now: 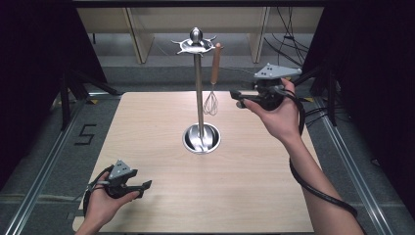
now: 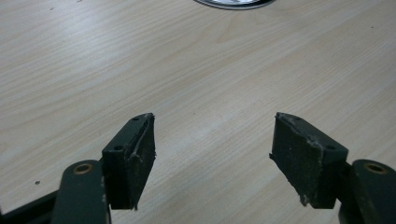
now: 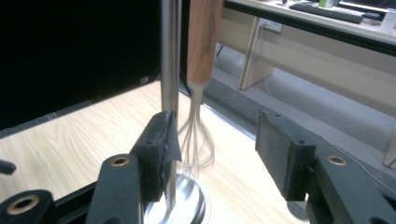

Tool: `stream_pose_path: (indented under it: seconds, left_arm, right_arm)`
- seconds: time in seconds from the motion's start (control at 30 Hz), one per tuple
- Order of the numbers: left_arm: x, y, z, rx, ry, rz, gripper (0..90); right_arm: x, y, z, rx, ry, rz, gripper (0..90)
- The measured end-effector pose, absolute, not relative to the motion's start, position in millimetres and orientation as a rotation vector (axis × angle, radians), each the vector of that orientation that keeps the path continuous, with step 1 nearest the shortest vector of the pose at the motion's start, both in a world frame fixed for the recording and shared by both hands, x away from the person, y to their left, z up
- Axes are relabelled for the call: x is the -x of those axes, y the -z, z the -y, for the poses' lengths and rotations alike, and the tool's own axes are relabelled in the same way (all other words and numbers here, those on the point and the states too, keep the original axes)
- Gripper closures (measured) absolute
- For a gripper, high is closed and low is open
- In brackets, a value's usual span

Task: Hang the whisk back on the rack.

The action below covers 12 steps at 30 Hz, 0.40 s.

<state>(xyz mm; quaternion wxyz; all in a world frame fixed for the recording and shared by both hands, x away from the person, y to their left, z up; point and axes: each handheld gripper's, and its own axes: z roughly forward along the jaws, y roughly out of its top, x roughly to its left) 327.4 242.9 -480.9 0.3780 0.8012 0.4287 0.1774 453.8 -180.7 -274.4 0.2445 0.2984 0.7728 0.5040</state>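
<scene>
Both hand-held grippers released — right hand-held gripper point(image 1: 238, 98) just beside hanging whisk point(image 1: 212, 83) | left hand-held gripper point(image 1: 145, 186) well apart

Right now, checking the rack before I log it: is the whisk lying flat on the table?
No. The whisk hangs by its wooden handle from the stand, wires down, above the table.

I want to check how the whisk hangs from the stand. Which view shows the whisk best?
The high view: the whisk shows whole there, wooden handle up by the stand's top hooks, wires down. The right gripper view shows it closer, blurred, with the handle's top cut off. The left gripper view shows table.
</scene>
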Motion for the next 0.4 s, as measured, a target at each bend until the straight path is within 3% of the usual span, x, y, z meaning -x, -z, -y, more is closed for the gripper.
stream_pose_path:
  seconds: [0.2,0.4]
  left_arm:
    - [-327,480,-244,-2.064,-0.449,-1.086,29.7]
    - [-328,482,-241,-2.035,-0.435,-1.11,29.7]
  right_arm:
    - [-436,314,198,-0.857,-1.294,-2.153,45.7]
    - [-410,397,220,-1.024,-1.202,-2.277,46.0]
